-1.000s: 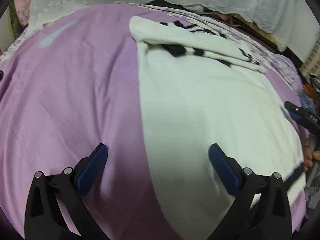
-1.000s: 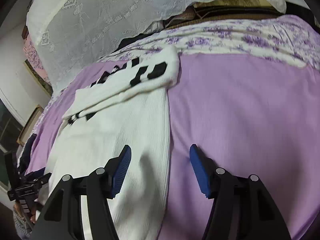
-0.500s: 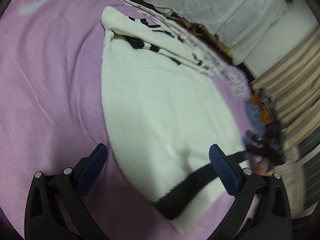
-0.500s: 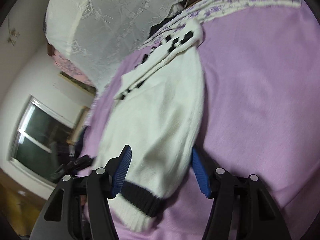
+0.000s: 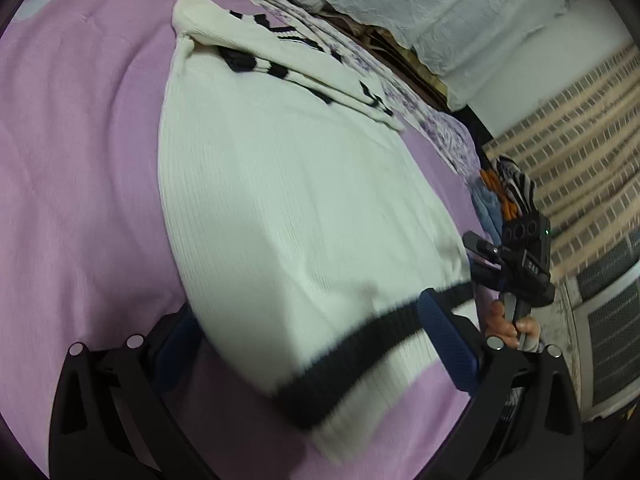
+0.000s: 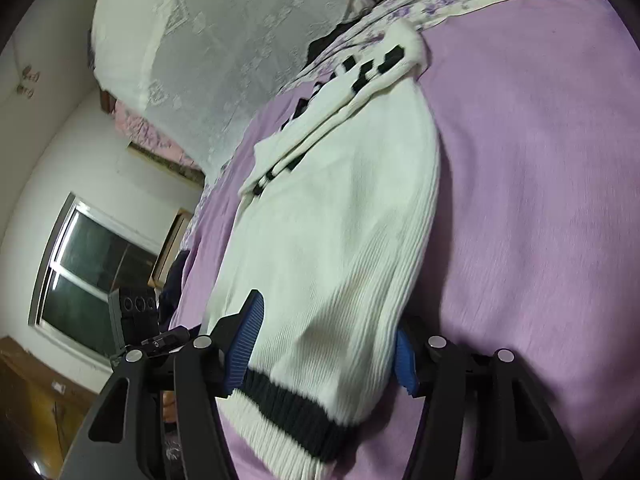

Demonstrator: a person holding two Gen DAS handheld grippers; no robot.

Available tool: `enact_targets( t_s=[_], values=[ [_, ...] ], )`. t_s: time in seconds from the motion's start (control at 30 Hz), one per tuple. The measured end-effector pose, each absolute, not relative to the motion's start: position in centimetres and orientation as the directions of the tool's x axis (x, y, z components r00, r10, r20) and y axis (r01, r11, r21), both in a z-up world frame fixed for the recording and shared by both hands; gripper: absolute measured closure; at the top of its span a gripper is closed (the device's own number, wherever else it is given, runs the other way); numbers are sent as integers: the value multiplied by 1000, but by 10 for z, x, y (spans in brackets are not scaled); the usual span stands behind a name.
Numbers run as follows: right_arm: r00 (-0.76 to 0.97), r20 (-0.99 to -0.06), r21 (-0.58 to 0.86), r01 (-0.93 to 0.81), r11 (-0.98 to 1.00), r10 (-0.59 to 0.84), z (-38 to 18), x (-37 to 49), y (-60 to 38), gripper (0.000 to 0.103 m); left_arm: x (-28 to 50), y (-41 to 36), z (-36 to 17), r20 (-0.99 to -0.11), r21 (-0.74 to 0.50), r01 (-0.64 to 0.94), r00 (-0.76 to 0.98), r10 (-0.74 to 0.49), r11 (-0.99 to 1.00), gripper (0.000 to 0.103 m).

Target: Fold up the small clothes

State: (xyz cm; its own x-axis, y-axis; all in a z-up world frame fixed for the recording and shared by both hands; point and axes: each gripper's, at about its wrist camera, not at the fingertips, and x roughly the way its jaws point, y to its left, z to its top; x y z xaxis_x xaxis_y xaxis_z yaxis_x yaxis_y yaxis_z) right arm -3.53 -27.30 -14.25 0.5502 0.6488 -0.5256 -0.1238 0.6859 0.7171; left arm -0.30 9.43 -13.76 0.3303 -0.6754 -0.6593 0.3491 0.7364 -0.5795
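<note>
A white ribbed knit sweater (image 5: 288, 184) with a black hem stripe (image 5: 360, 344) lies on a purple bedspread (image 5: 72, 184); its patterned sleeves are folded across the far end (image 5: 280, 60). My left gripper (image 5: 316, 344) is open, its jaws straddling the hem's left corner. My right gripper (image 6: 324, 344) is open, its jaws astride the hem's right corner of the sweater (image 6: 336, 216). The right gripper also shows in the left wrist view (image 5: 516, 268), at the sweater's right edge.
The bed edge runs close below both grippers. White lace bedding (image 6: 208, 40) and a floral sheet (image 5: 432, 120) lie at the bed's head. A clothes pile (image 5: 500, 196) sits off the bed's right side. A window (image 6: 92, 268) is at the left wall.
Both grippers have pulled back toward the hem and now straddle its two corners. The black hem stripe has come into view between the jaws.
</note>
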Motion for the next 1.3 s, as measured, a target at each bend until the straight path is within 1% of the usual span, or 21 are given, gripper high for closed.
enact_targets(
  t_s=[0.07,0.13,0.17,0.2,0.23,0.3,0.47,0.5,0.53,0.57,0.6,0.63,0.7,0.83,0.97,1.03,1.3],
  values=[
    [541,-528,709,-143,690,655,-142,-38,-269,48,-12,97,-134,-636,-592,361,340,-693,720,5],
    [525,-536,708,-147,690,662,-144,-36,-266,59,-11,99,-134,-605,-620,351,355,-713,702,5],
    [518,-540,709,-145,691,663,-145,-36,-266,62,-8,99,-135,-599,-629,346,356,-717,696,7],
    [513,-544,710,-140,691,664,-146,-36,-267,66,-5,98,-137,-608,-625,339,354,-711,703,11],
    [510,-544,713,-138,687,666,-147,-38,-267,67,-4,97,-139,-623,-617,328,351,-699,715,13],
    [501,-541,718,-142,681,675,-149,-42,-268,69,-9,96,-138,-631,-599,346,351,-692,722,14],
    [492,-571,690,-147,709,658,-151,-41,-260,71,-9,89,-139,-640,-574,361,363,-677,735,15],
    [493,-579,680,-147,718,649,-151,-40,-257,72,-6,89,-139,-640,-574,357,365,-676,737,18],
    [500,-582,672,-148,725,641,-150,-42,-257,75,-1,86,-140,-648,-570,348,367,-667,745,27],
    [508,-583,666,-148,731,634,-149,-44,-257,77,-2,87,-141,-653,-568,339,369,-662,750,34],
    [518,-580,662,-150,735,628,-148,-46,-258,81,-1,87,-142,-660,-566,328,370,-654,756,48],
    [525,-574,662,-152,733,628,-147,-47,-260,84,-2,88,-143,-667,-565,320,365,-649,761,68],
    [536,-560,669,-155,726,631,-145,-49,-263,87,-3,91,-148,-670,-585,302,344,-658,753,82],
    [558,-544,671,-159,724,626,-142,-52,-267,90,-5,98,-148,-660,-607,292,333,-674,739,88],
    [579,-507,683,-183,707,639,-132,-57,-270,91,-6,98,-139,-651,-602,309,344,-677,736,89],
    [579,-502,679,-197,708,642,-126,-55,-269,91,-5,98,-130,-641,-596,324,360,-678,735,89],
    [586,-488,633,-273,724,647,-83,-27,-265,91,0,95,-83,-597,-505,386,489,-635,772,89]
  ],
)
